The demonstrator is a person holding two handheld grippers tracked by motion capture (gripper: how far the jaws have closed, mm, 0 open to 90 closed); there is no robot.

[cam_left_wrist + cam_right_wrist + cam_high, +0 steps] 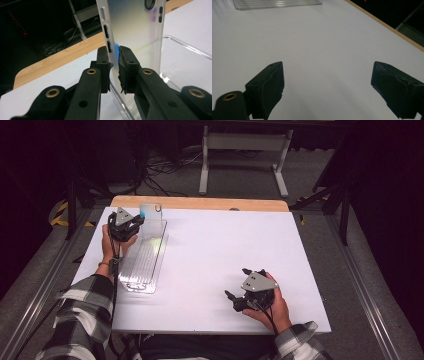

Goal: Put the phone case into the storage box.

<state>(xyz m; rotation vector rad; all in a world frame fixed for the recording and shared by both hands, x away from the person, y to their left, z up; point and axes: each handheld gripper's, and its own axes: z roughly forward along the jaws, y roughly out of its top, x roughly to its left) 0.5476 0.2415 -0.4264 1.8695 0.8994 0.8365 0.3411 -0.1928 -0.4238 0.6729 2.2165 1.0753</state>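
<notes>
Left hand-held gripper (134, 222): up at the far-left part of the worktop, jaws clamped on the side edge of a clear phone case. In the left gripper view (114, 62) both pads squeeze the case's rim right by the button cutouts.

Phone case (151, 213): translucent, frosted-looking, held upright and lifted above the tray. Camera hole sits at the top corner; side slots are easy to see in the left gripper view (133, 30).

Clear tray (145, 262): see-through plastic thing with a ribbed bottom, lying flat on the left side of the worktop, just under and in front of the case. Its far wall shows in the left gripper view (185, 47), and a corner of it peeks in at the top of the right gripper view (277, 3).

Right hand-held gripper (237, 284): near the front-right of the worktop, well apart from the tray. Jaws spread wide with nothing between them (327, 82), just bare white surface.

Worktop (225, 245): white sheet over a wooden board; wood edge shows along the far side.

Sleeves: plaid, both forearms coming in from the bottom.
</notes>
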